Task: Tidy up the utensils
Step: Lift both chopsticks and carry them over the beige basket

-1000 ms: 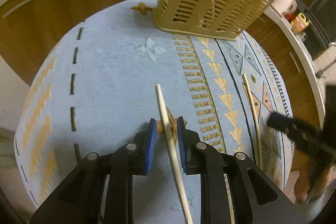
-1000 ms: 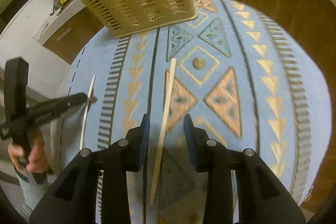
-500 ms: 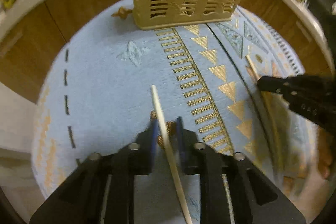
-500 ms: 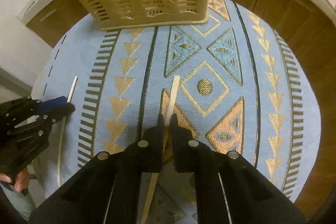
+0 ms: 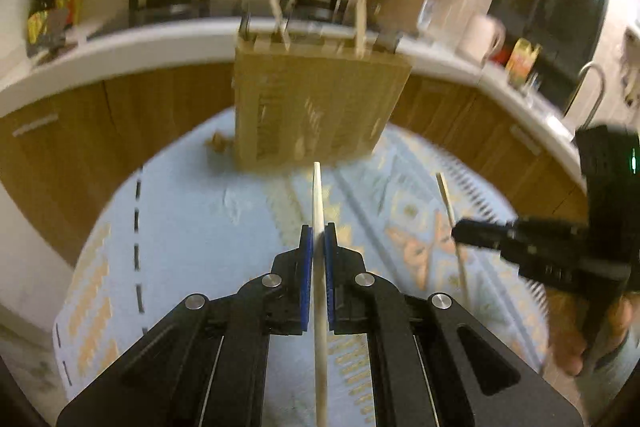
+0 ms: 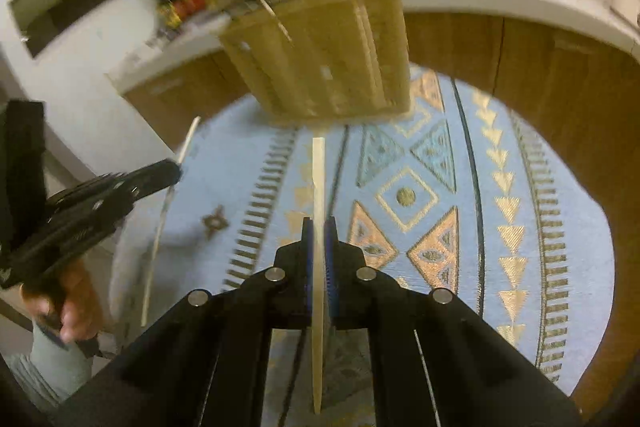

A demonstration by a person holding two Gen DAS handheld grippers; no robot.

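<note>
Each black gripper, left (image 5: 316, 251) and right (image 6: 319, 239), is clamped mid-shaft on a pale wooden chopstick (image 5: 319, 203), light, stiff, slippery.

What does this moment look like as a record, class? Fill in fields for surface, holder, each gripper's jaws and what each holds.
surface: round table with blue patterned cloth
holder: tan slotted basket, some sticks already upright inside
left gripper: jaws shut on a pale chopstick
right gripper: jaws shut on a flat chopstick
</note>
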